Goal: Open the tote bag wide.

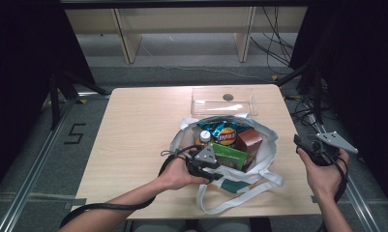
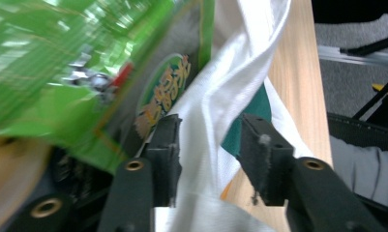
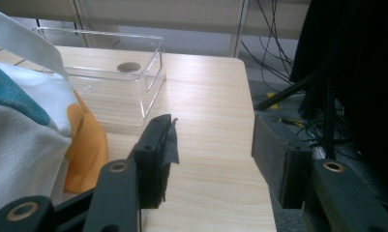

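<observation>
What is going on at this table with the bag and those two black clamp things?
A person holds tongs in each hand. The left tongs are open around the white cloth rim of a tote bag full of snacks, beside a green packet. The right tongs hang open and empty near the table's right edge. A clear plastic box sits beyond the bag.

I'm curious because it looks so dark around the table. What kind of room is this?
Probably a lab or recording studio, not a home: black curtains hang at the sides, loose cables lie on the floor, and metal rails run beside the wooden table.
</observation>
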